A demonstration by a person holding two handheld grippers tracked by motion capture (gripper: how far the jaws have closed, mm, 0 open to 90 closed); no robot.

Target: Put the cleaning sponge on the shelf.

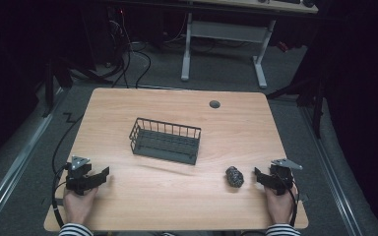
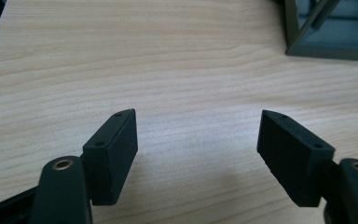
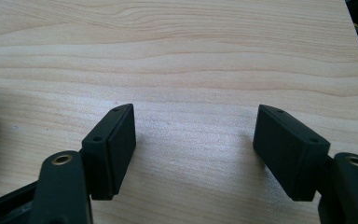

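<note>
Resting apart, both claws (image 1: pixel 103 173) (image 1: pixel 257 173) gape; nothing legible.

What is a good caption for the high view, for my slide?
Two hand-held grippers, left and right, rest open on a wooden table, with a wire basket between them and a dark speckled object near the right one.

table (image 1: pixel 177 196) | grommet hole (image 1: pixel 214 104) far edge | second desk (image 1: pixel 226 29) behind
</note>
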